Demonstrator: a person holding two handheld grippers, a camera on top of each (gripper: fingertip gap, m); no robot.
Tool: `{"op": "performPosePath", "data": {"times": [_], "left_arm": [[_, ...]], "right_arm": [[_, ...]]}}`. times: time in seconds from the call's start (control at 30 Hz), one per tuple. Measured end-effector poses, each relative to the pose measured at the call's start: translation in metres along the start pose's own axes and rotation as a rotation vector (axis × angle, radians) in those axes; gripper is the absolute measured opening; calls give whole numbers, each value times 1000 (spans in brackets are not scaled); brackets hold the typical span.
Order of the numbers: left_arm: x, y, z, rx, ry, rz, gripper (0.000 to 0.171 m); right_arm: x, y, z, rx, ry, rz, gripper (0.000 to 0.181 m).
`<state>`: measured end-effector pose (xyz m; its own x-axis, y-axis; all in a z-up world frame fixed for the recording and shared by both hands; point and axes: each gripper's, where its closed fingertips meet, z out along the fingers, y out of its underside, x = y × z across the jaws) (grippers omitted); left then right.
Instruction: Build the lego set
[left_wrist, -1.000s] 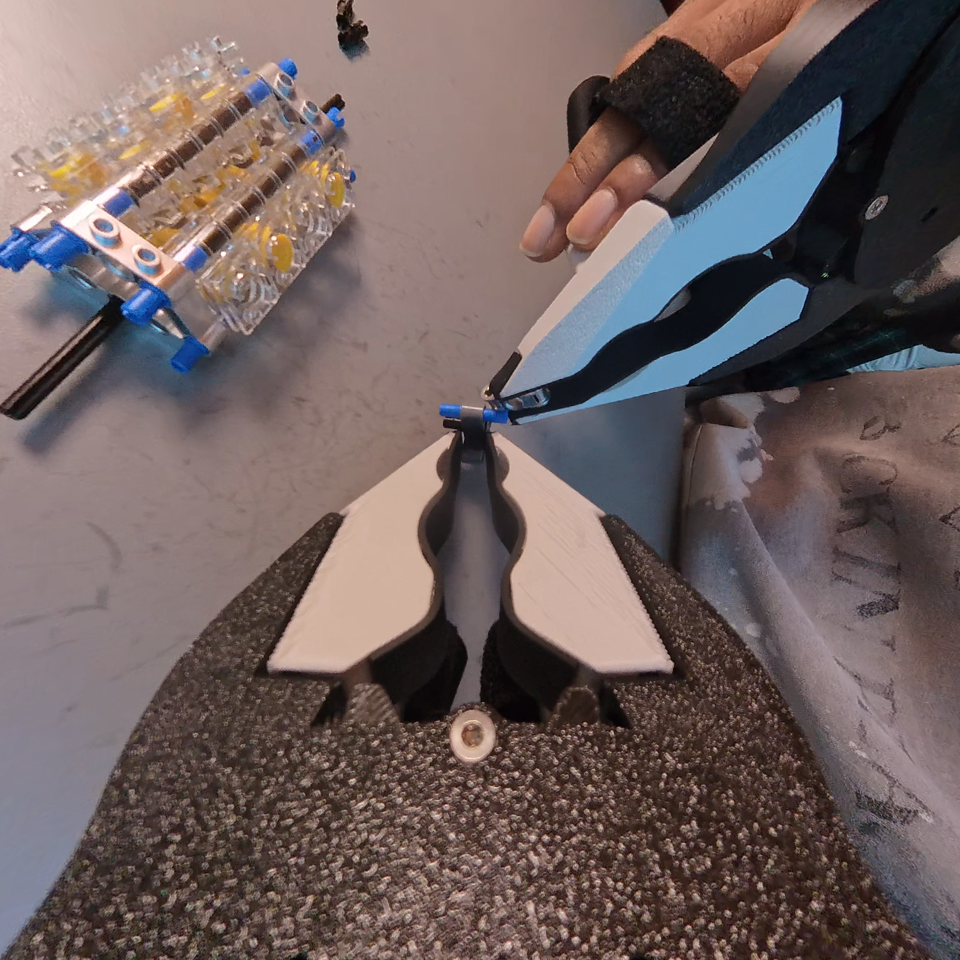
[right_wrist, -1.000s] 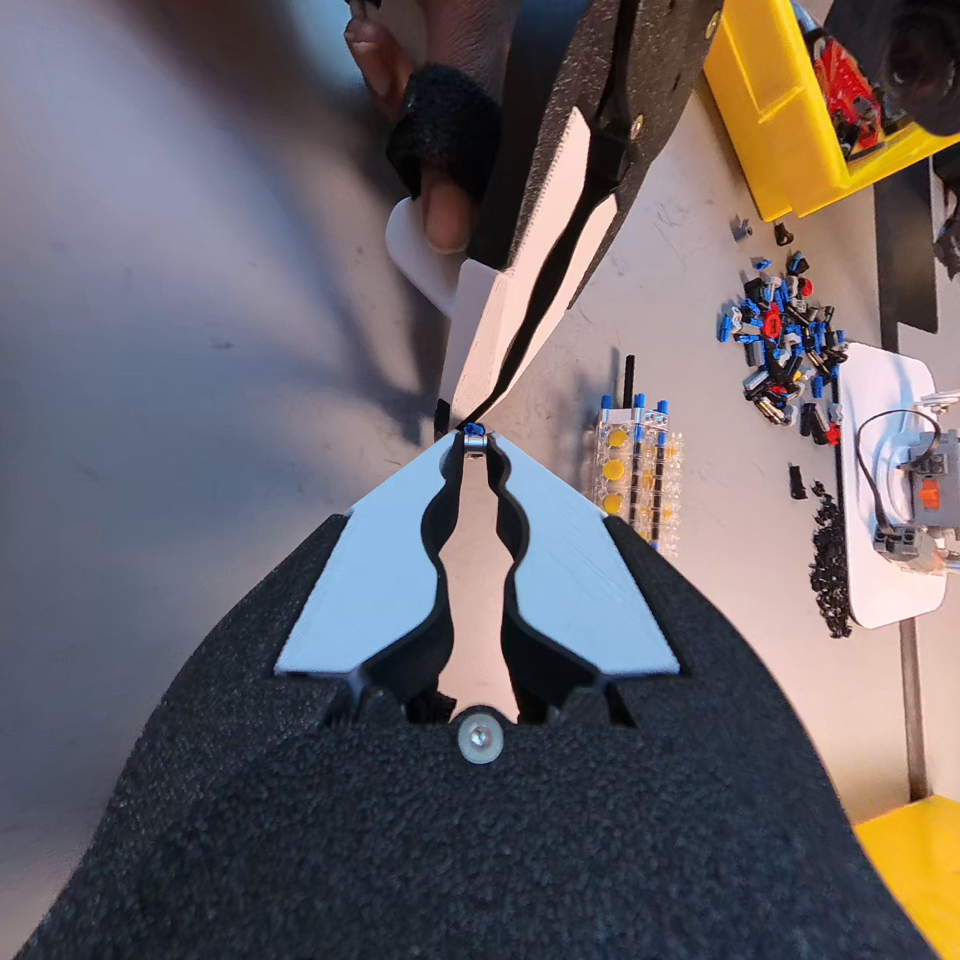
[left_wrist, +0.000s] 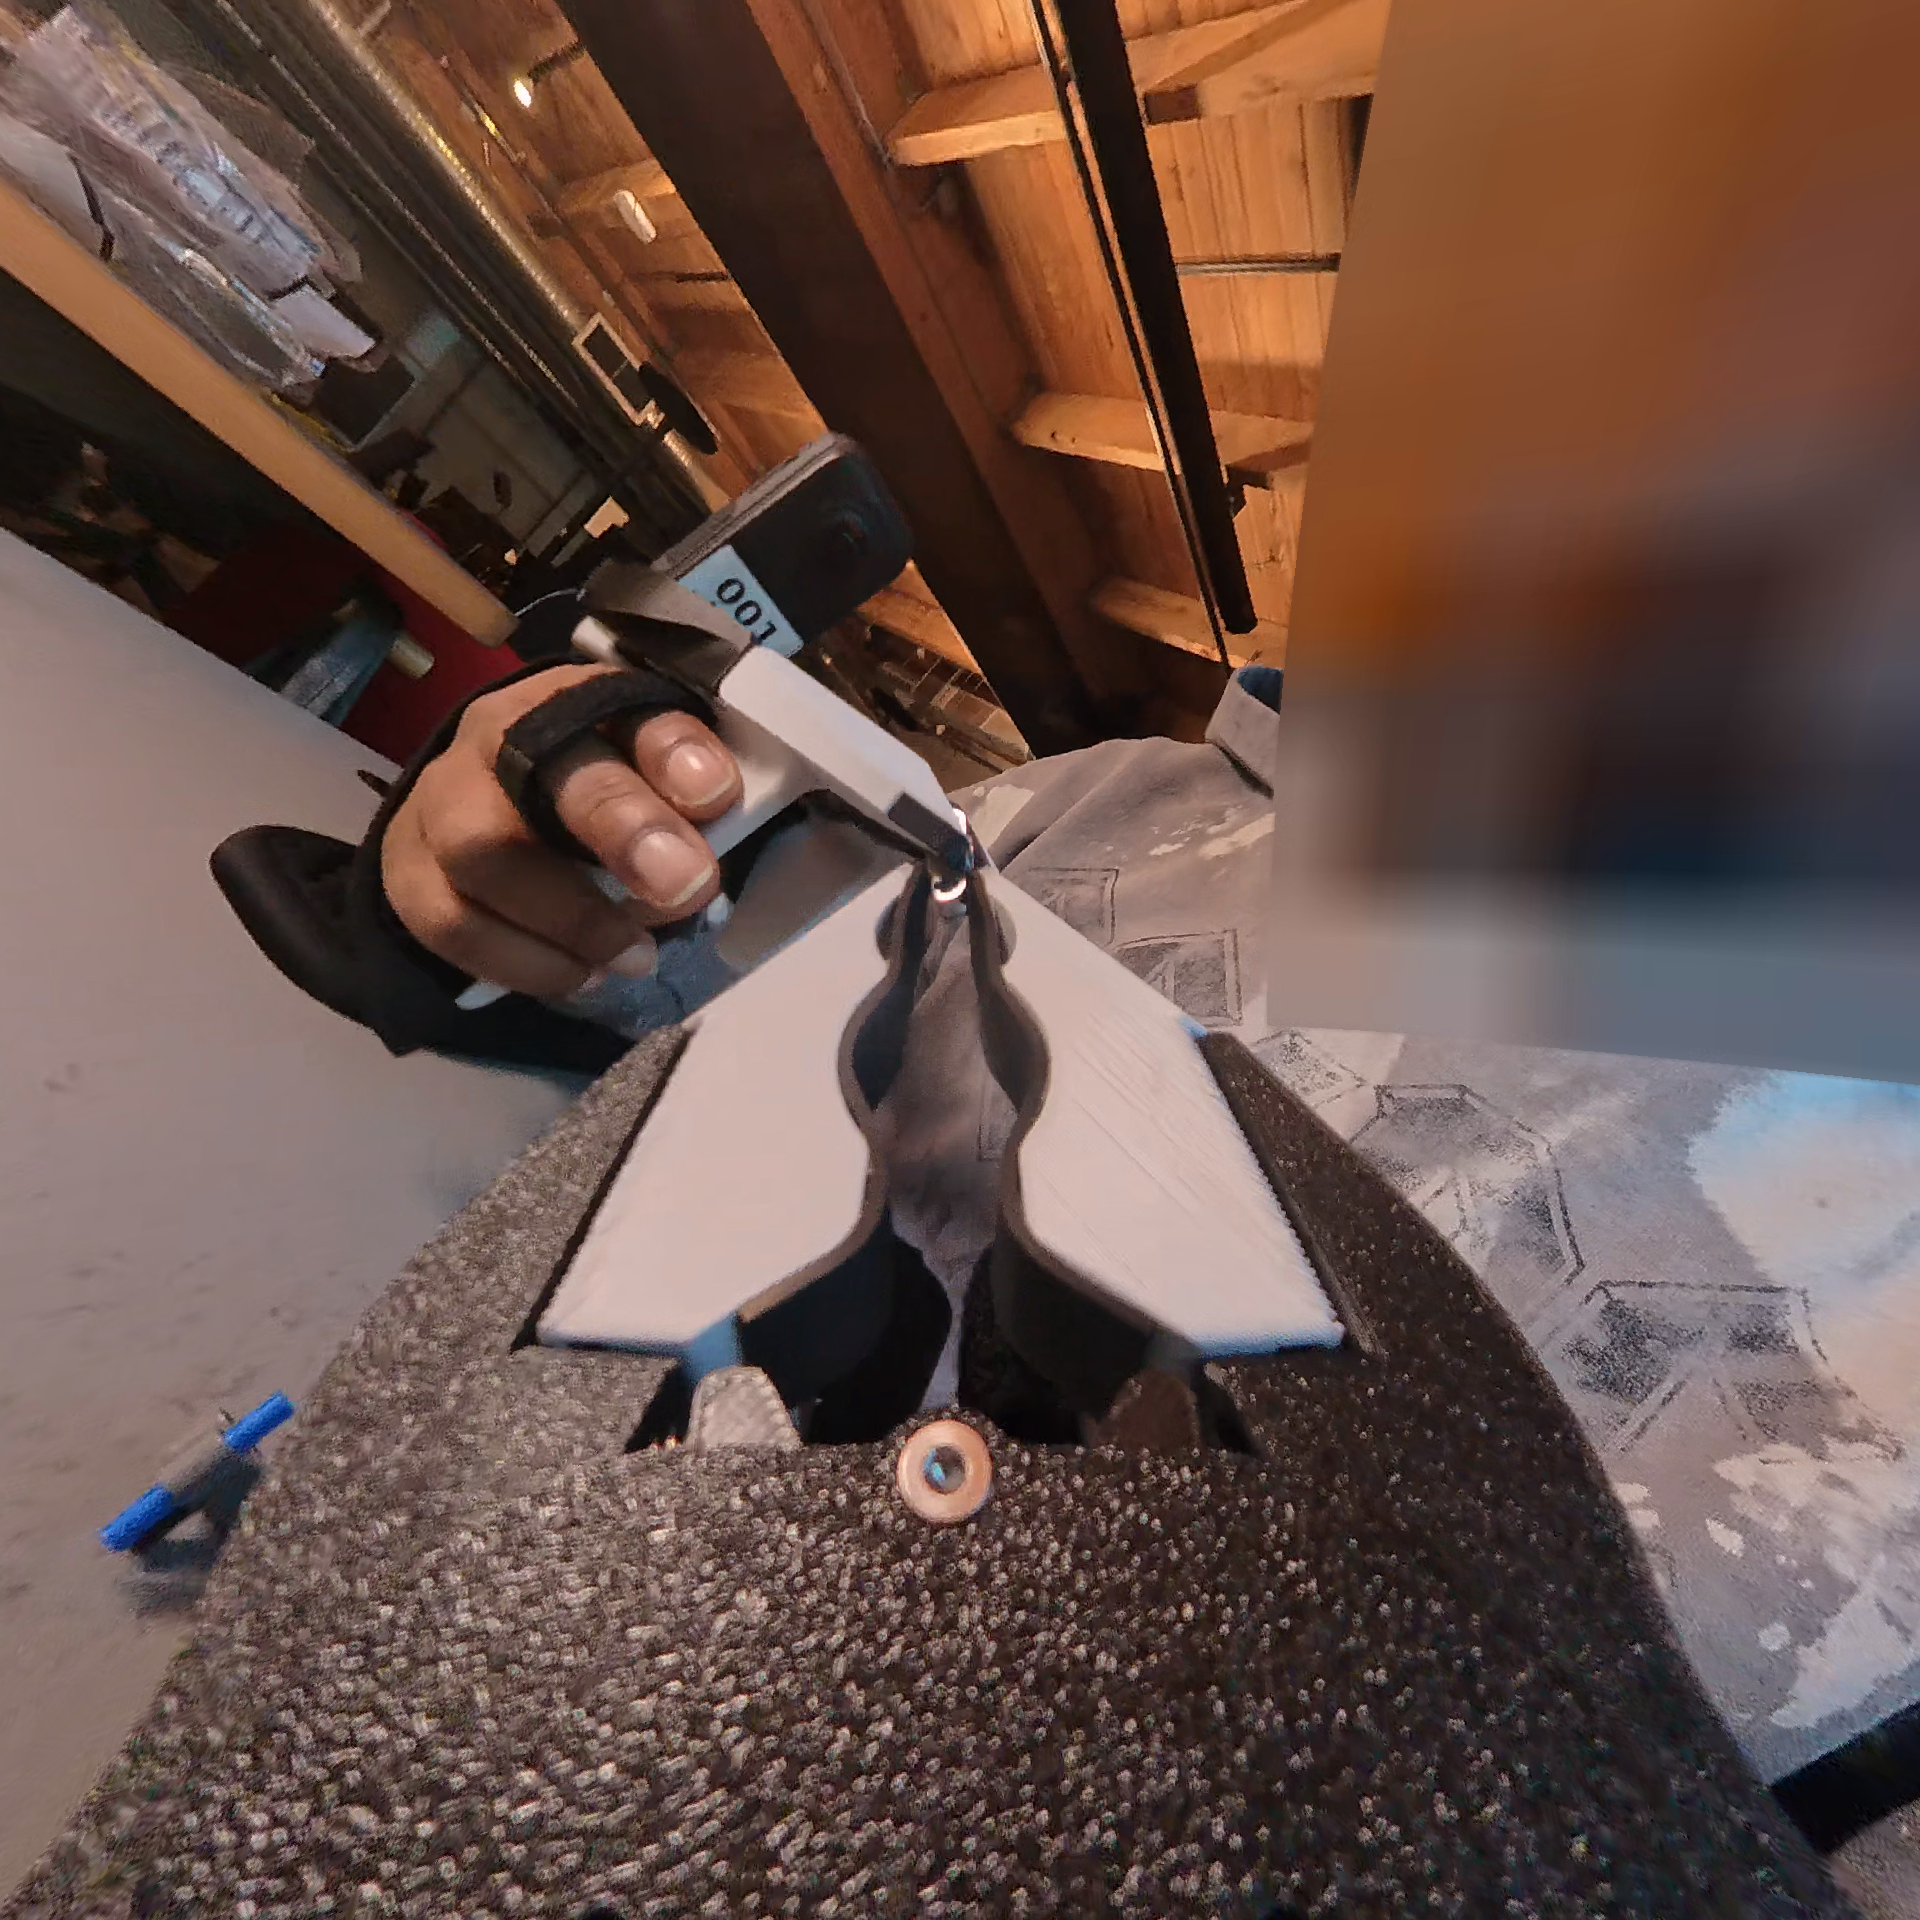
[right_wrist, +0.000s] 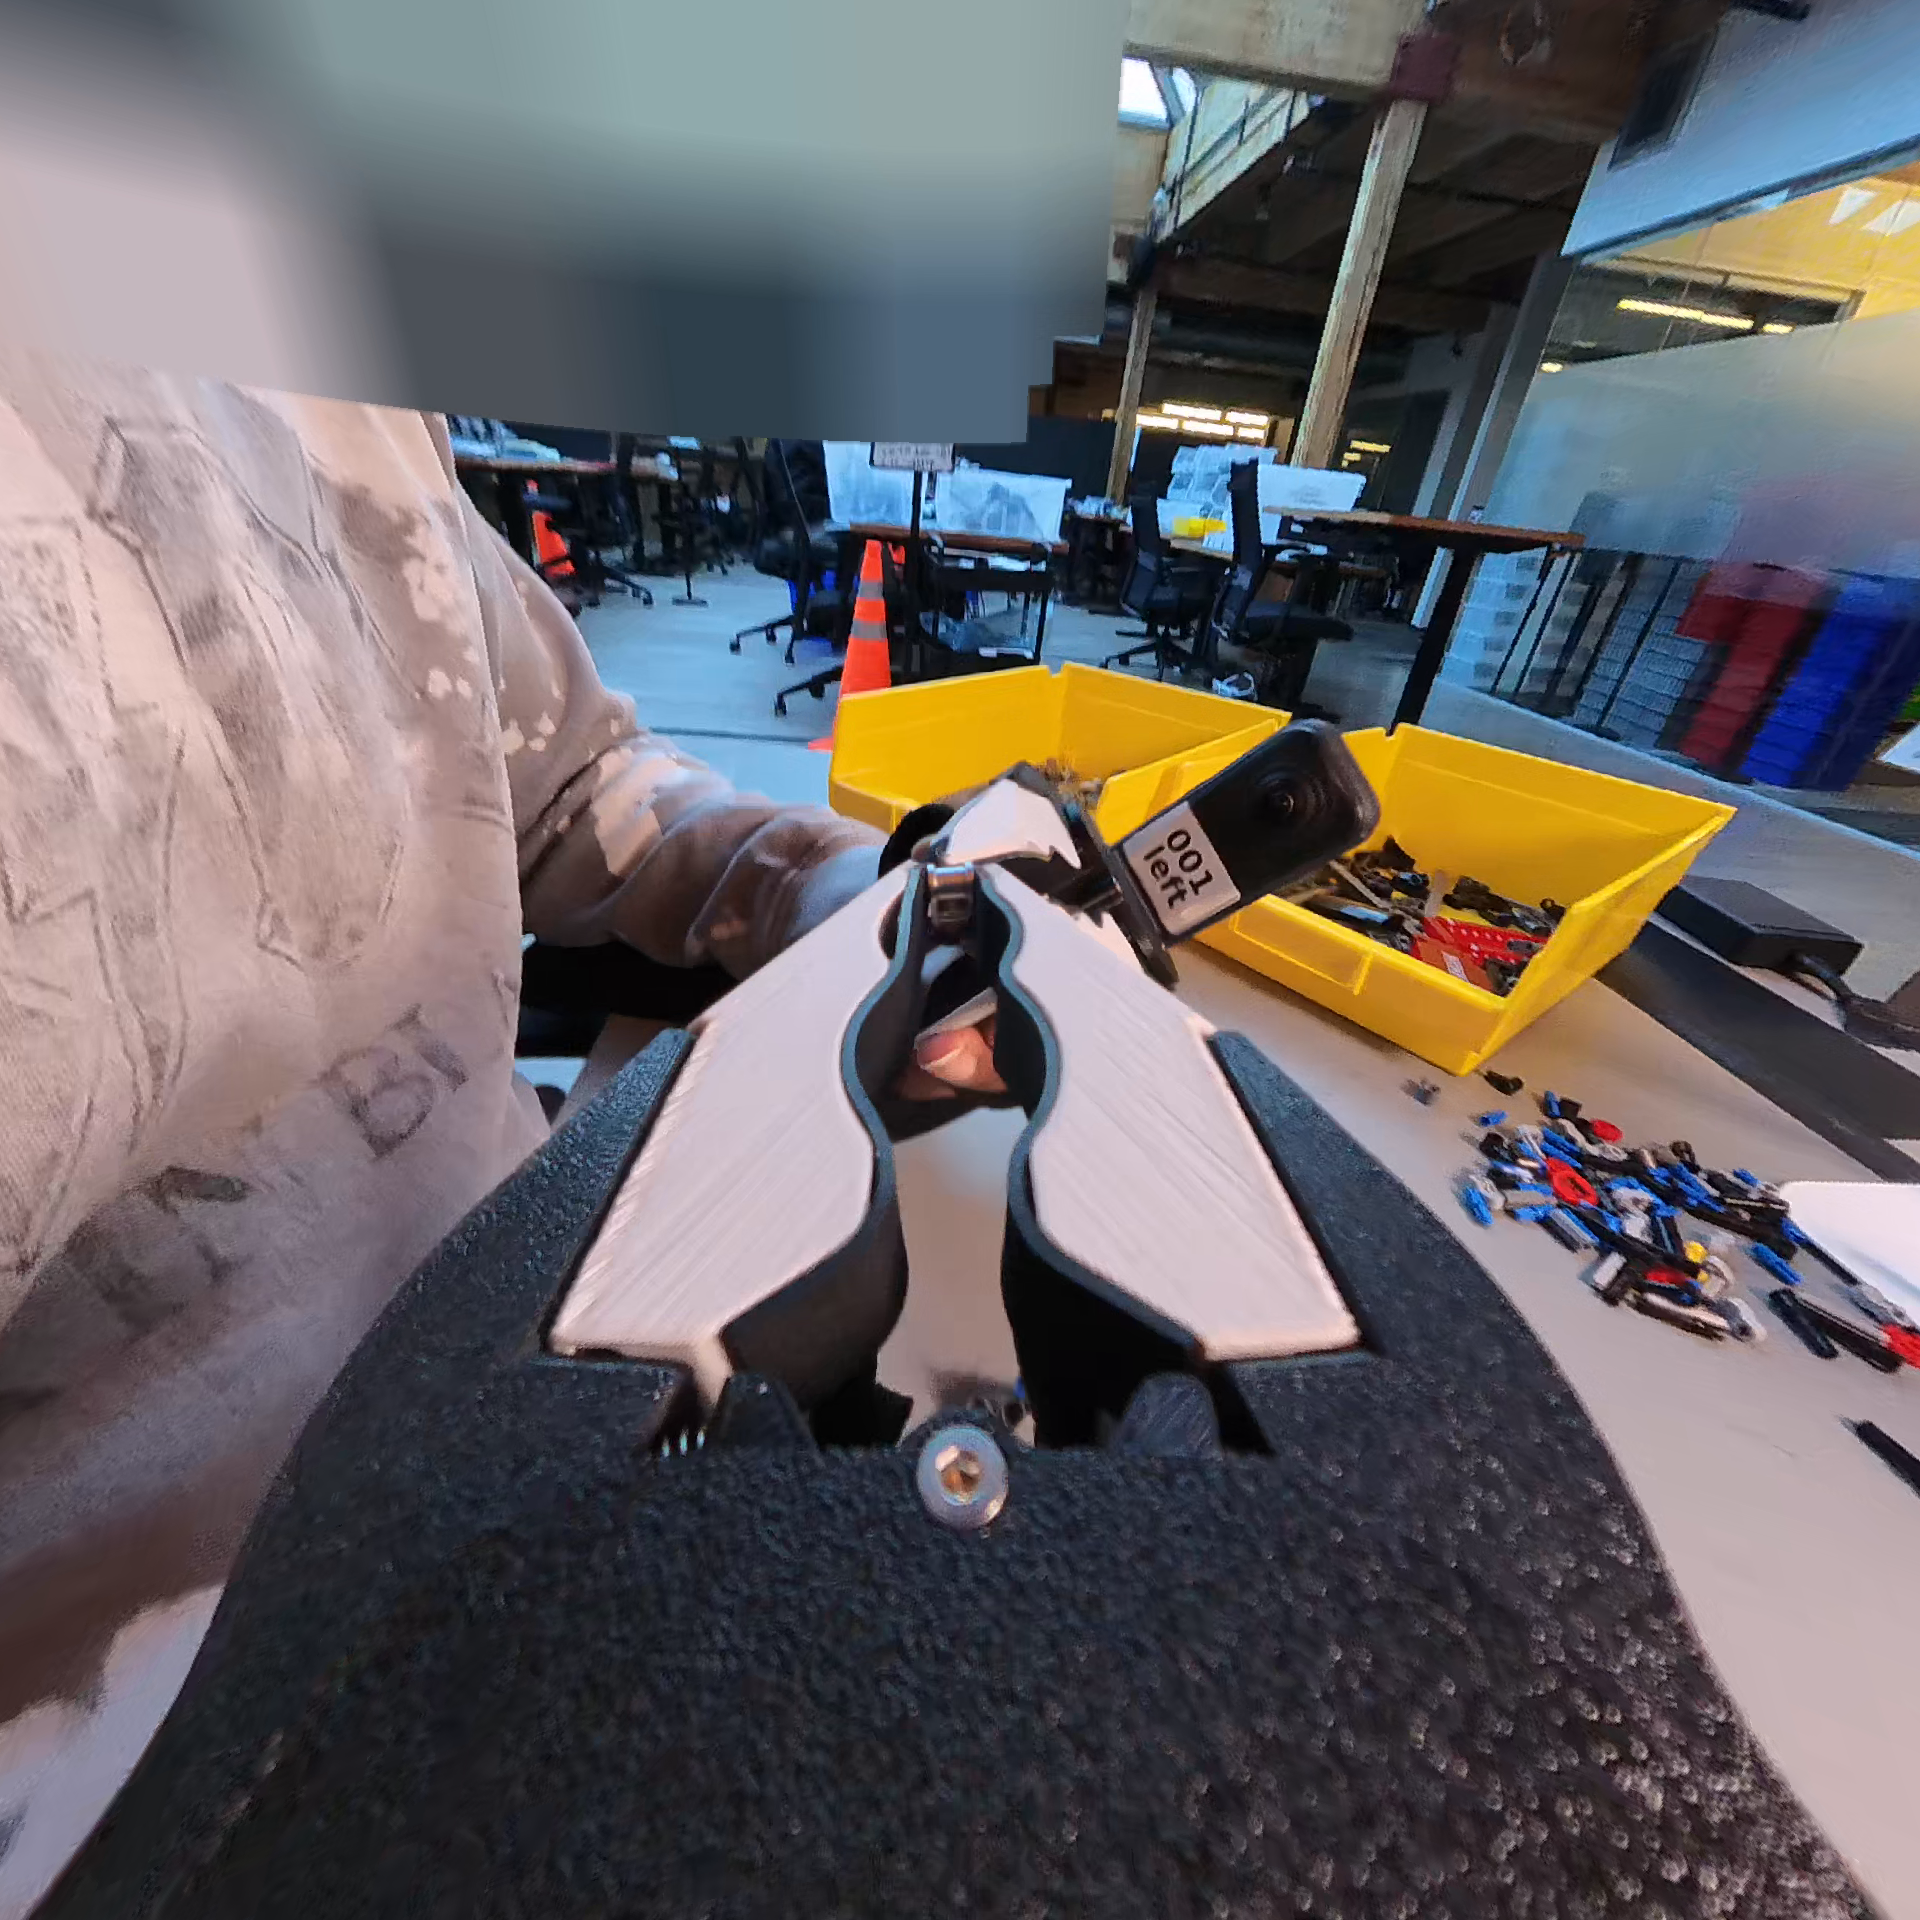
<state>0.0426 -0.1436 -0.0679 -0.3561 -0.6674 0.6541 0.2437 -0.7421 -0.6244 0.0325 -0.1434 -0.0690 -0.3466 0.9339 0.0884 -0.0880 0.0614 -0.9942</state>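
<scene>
Right wrist: 2 yellow bins (right_wrist: 1496, 1023), 1 cone (right_wrist: 868, 634).

We observed two open yellow plastic bins (right_wrist: 1455, 997) side by side on the grey tabletop (right_wrist: 1351, 1143), the nearer holding dark and red parts. A loose pile of small blue, black and red plastic connectors (right_wrist: 1621, 1210) lay nearby. An orange traffic cone (right_wrist: 869, 623) stood behind on the floor.
</scene>
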Motion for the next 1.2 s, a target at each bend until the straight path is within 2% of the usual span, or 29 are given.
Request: {"op": "performPosePath", "data": {"times": [0.2, 0.53, 1.2], "left_arm": [[20, -13, 3, 114, 123, 62, 5], [33, -13, 8, 146, 233, 18, 5], [41, -12, 8, 156, 276, 35, 5]], "right_arm": [[1, -22, 10, 143, -18, 60, 7], [-7, -32, 9, 110, -87, -47, 5], [-12, -37, 17, 87, -124, -100, 5]]}}
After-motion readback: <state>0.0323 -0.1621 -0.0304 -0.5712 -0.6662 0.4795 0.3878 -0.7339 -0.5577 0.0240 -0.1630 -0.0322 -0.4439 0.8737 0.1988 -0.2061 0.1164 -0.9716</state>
